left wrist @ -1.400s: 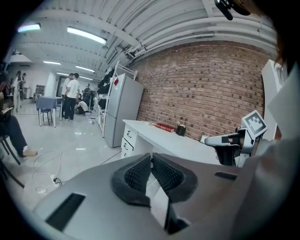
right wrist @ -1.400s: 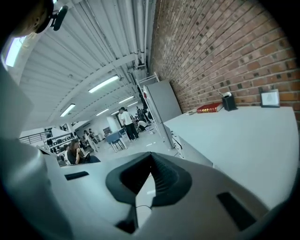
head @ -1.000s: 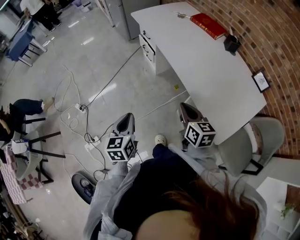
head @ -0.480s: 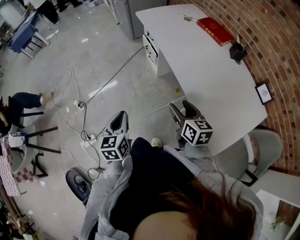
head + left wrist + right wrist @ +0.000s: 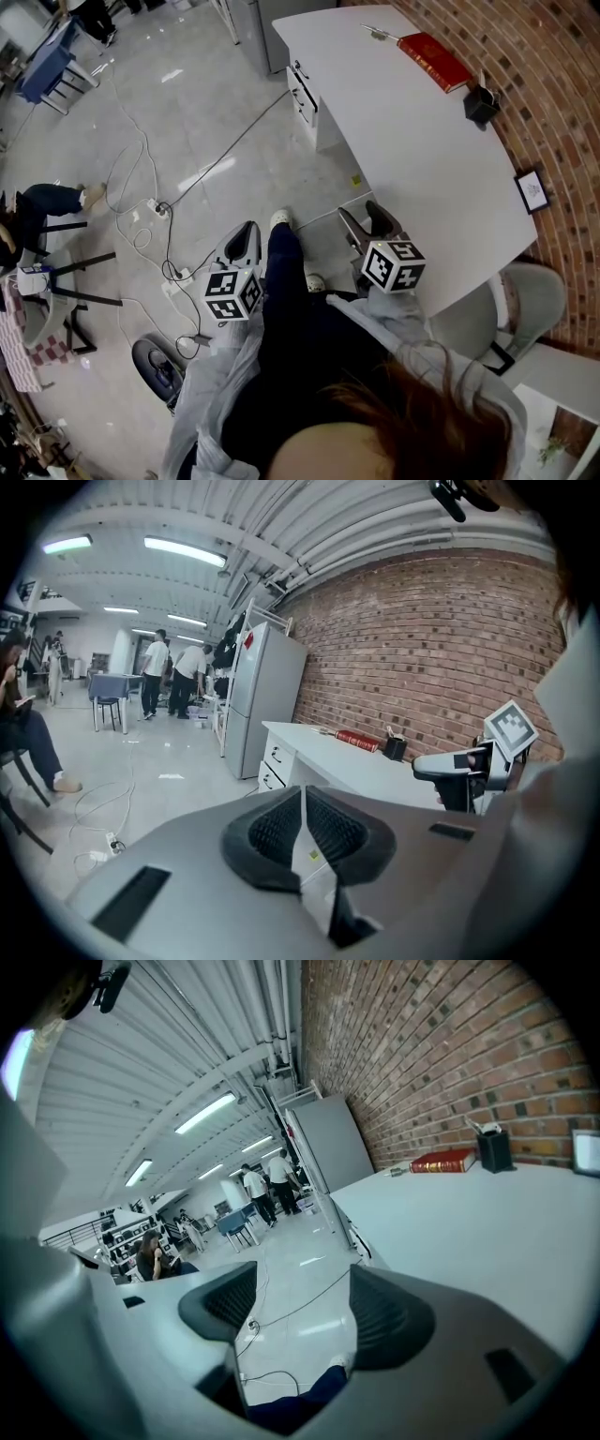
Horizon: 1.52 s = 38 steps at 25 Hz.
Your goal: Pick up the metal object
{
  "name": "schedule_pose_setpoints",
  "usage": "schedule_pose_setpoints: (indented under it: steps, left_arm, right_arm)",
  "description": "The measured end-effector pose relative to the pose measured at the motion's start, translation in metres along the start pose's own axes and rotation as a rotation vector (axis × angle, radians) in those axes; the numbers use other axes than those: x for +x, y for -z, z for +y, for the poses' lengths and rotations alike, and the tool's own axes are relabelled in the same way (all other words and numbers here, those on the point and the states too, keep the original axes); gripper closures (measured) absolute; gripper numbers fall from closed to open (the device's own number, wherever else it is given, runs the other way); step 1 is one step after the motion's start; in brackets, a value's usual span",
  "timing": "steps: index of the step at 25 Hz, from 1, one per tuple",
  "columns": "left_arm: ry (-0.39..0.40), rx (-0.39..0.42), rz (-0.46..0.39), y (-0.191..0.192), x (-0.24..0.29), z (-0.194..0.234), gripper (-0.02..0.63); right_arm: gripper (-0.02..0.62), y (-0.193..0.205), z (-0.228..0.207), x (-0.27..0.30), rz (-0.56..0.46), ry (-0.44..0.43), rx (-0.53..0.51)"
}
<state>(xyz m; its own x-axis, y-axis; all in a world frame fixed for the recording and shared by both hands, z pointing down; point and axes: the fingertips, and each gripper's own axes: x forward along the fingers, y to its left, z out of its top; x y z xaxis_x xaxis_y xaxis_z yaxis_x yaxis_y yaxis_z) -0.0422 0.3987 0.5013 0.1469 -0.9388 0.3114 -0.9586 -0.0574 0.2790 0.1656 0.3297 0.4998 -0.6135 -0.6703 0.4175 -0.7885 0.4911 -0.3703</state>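
Observation:
A small metal object [image 5: 376,34] lies at the far end of the white table [image 5: 422,150], just left of a red book [image 5: 432,56]; in the right gripper view the metal object [image 5: 398,1172] shows tiny beside the book [image 5: 442,1161]. Both grippers hang far from it, over the floor near the table's near corner. My right gripper [image 5: 364,218] [image 5: 300,1307] has its jaws opening wide, with nothing between them. My left gripper [image 5: 246,236] [image 5: 303,803] is shut and empty, its pads together.
A black pen holder [image 5: 481,105] and a small framed picture [image 5: 531,190] stand by the brick wall. White drawers [image 5: 302,94] sit under the table's left edge. A grey chair [image 5: 525,291] stands at right. Cables and a power strip [image 5: 161,214] lie on the floor. People sit and stand far off.
The right gripper's jaws have gone from shut to wide open. The person's leg has stepped forward between the grippers, and both grippers have shifted slightly toward the table.

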Motion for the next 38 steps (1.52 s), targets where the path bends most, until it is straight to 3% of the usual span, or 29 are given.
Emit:
schedule_pose_setpoints:
  steps: [14,38]
  left_arm:
    - [0.026,0.002,0.023,-0.054,0.094,0.037,0.575]
    - [0.115,0.03,0.017,-0.147,0.245,0.15,0.574]
  right_arm:
    - [0.27,-0.06,-0.009,0.091,0.01,-0.02,0.025]
    - [0.27,-0.163,-0.005,0.267,-0.058,0.025,0.035]
